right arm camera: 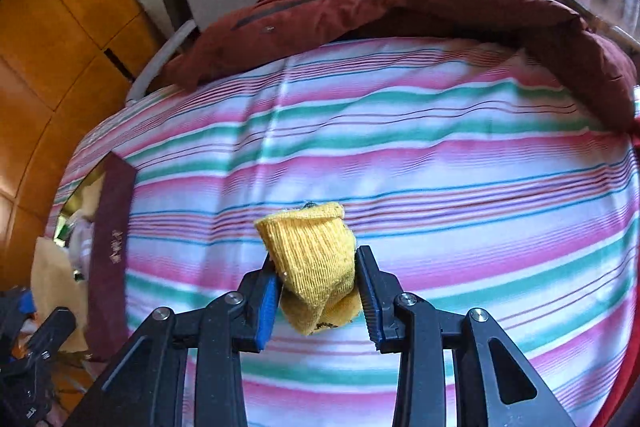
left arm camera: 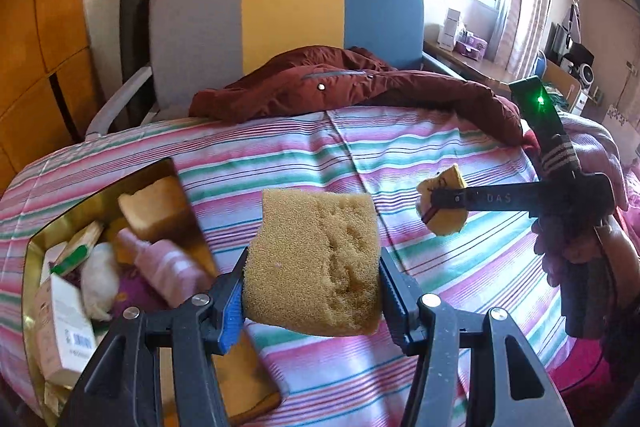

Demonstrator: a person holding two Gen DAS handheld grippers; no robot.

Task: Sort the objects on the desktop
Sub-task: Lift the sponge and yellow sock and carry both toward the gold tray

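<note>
A bed covered with a pink, green and white striped sheet (left arm camera: 400, 155) carries everything. Directly on it, beyond the jaws at the bed's far edge, lies a crumpled dark red padded jacket (left arm camera: 340, 87) with a grey zip pocket and metal snaps; it trails across the far side and down to the right of the jaws. To the left of the left gripper's jaws, an open box with a shiny gold lining and a dark maroon outer wall (left arm camera: 44, 239) rests on the sheet, partly under that gripper's left finger. The striped cloth straight ahead of both pairs of jaws lies bare, with soft creases.
</note>
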